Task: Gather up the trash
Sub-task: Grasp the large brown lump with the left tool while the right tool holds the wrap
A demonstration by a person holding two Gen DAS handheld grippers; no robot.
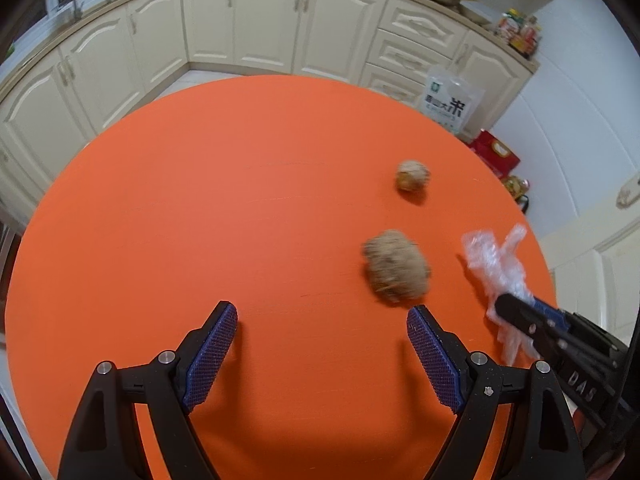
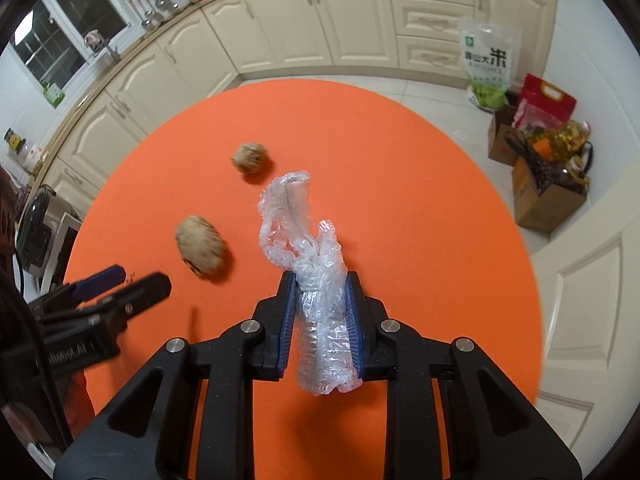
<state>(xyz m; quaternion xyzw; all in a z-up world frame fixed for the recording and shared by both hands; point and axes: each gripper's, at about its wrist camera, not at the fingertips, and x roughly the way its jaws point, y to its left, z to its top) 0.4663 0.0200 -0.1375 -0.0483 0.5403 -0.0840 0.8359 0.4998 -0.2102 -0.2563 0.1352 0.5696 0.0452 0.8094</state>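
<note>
A round orange table (image 1: 200,220) holds two crumpled brown paper balls. The larger ball (image 1: 396,266) lies just ahead and right of my open, empty left gripper (image 1: 322,316). The smaller ball (image 1: 413,175) lies farther back. My right gripper (image 2: 322,280) is shut on a crumpled clear plastic wrap (image 2: 316,264) and holds it above the table; it also shows in the left wrist view (image 1: 520,308) at the right. The right wrist view shows the larger ball (image 2: 200,246), the smaller ball (image 2: 250,157) and the left gripper (image 2: 120,284) at its left.
Cream kitchen cabinets (image 1: 260,20) curve behind the table. A rice bag (image 2: 486,64) and cardboard boxes with bottles (image 2: 548,160) stand on the floor at the right. A white door (image 2: 588,300) is close on the right.
</note>
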